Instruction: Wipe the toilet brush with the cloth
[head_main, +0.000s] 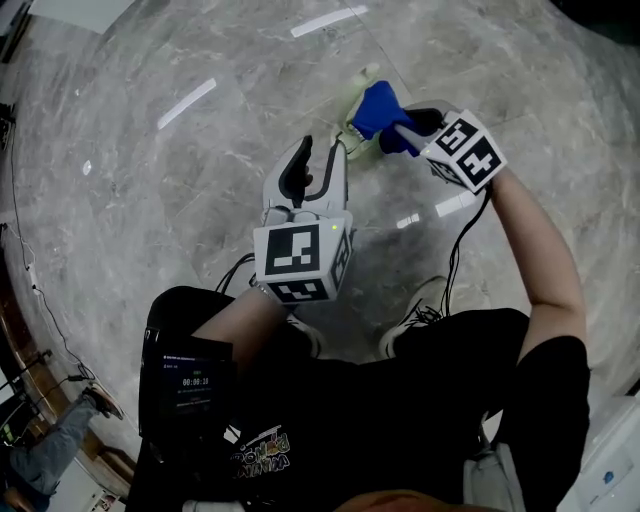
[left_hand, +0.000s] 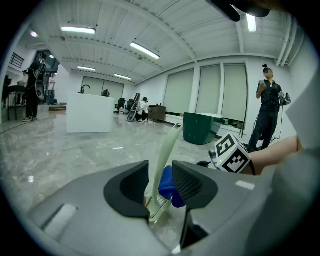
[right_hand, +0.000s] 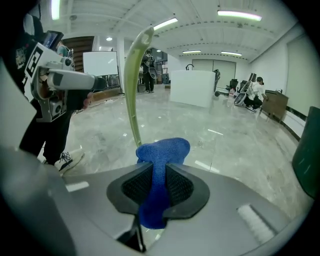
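While the left tool (left_hand: 160, 184) is holding the toilet brush (left_hand: 168, 150) upright, the right tool (right_hand: 160, 172) is presenting the cloth (right_hand: 163, 149) to its stem; the wipe is judged to be at or near its start. The left tool's jaws are standing a narrow gap apart with the brush's ribbed lower end filling that gap, so they are judged to be pinching it; the right tool's jaws are pressing together on a fold of the blue cloth, whose bunched end is protruding beyond the tips. The brush is standing between the two tools, just far of the left tool and just left of the right one; its long axis is running near-vertical, the pale green handle curving up above both tools. The cloth is sitting low on the stem, touching it or just beside it; no view is resolving which. The right tool is lying nearer the free handle; the coming stroke is calling for travel upward along that axis, with the left tool bracing the lower end.
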